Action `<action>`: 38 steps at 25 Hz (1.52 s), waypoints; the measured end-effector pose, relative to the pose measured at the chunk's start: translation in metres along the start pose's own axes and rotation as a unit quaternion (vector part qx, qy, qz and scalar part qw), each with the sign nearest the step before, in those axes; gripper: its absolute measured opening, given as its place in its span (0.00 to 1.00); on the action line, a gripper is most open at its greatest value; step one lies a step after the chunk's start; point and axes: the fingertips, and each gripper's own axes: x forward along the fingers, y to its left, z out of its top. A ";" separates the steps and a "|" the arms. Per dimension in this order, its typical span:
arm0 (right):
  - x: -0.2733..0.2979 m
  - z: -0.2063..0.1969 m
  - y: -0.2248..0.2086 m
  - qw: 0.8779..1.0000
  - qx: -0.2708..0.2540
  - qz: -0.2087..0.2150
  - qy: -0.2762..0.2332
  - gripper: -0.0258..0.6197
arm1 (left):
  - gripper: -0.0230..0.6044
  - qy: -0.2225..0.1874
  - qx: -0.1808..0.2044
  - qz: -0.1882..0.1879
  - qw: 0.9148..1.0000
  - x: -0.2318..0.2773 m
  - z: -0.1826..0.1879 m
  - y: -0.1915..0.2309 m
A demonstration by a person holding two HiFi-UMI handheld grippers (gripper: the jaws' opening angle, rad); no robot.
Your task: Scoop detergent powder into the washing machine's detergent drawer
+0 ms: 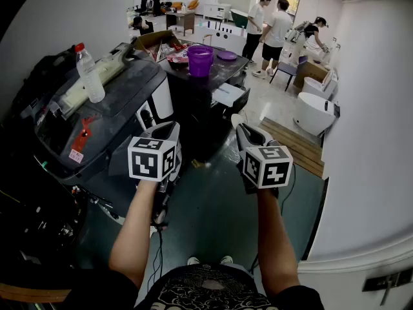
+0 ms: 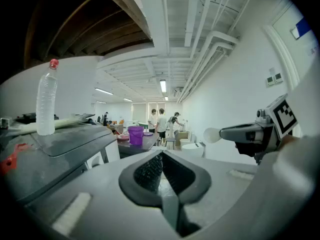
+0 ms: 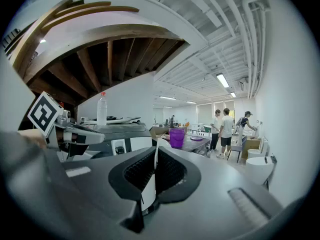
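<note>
Scoop point(image 2: 212, 135) sits clamped in the right tongs point(image 3: 155, 155), ready for powder, while the left tongs point(image 2: 161, 159) hang closed and empty.

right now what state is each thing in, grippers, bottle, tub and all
left gripper: shut, empty, in the air
right gripper: shut on the white scoop
white scoop: held by its handle, bowl forward, contents not visible
water bottle: upright, red cap on, on the washing machine
purple tub: upright, top open
</note>
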 end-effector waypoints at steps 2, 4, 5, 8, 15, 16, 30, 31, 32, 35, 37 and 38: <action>0.003 0.000 0.001 1.000 0.004 -0.002 -0.004 0.10 | 0.04 0.001 0.001 -0.002 1.000 0.001 0.000 0.002; 0.005 0.000 0.001 1.000 0.008 -0.004 -0.005 0.10 | 0.04 0.002 0.003 -0.005 1.000 0.003 -0.001 0.003; 0.007 0.000 0.001 1.000 0.009 -0.004 -0.005 0.10 | 0.04 0.003 0.003 -0.006 1.000 0.004 -0.001 0.004; 0.010 -0.001 0.002 1.000 0.009 -0.005 -0.005 0.10 | 0.04 0.003 0.001 -0.009 1.000 0.010 -0.002 0.007; 0.018 -0.004 -0.010 1.000 0.009 -0.014 -0.004 0.10 | 0.04 0.001 0.003 -0.024 1.000 0.031 0.000 0.003; 0.019 -0.004 -0.012 1.000 0.009 -0.015 -0.004 0.10 | 0.04 0.002 0.004 -0.026 1.000 0.034 0.001 0.003; 0.084 -0.003 -0.082 1.000 0.007 0.006 -0.001 0.10 | 0.04 0.008 0.006 -0.010 1.000 0.126 0.013 0.005; 0.092 -0.002 -0.089 1.000 0.005 0.011 -0.001 0.10 | 0.04 0.008 0.006 -0.006 1.000 0.136 0.015 0.006; 0.101 0.000 -0.096 1.000 0.004 0.015 0.000 0.10 | 0.04 0.008 0.006 -0.003 1.000 0.146 0.017 0.006; 0.124 0.006 -0.120 1.000 0.000 0.029 0.002 0.10 | 0.04 0.009 0.005 0.008 1.000 0.176 0.026 0.008; 0.139 0.009 -0.135 0.999 -0.001 0.038 0.005 0.10 | 0.04 0.012 0.002 0.015 1.000 0.195 0.032 0.008; 0.145 0.011 -0.143 0.999 -0.002 0.042 0.007 0.10 | 0.04 0.014 0.000 0.018 1.000 0.203 0.035 0.008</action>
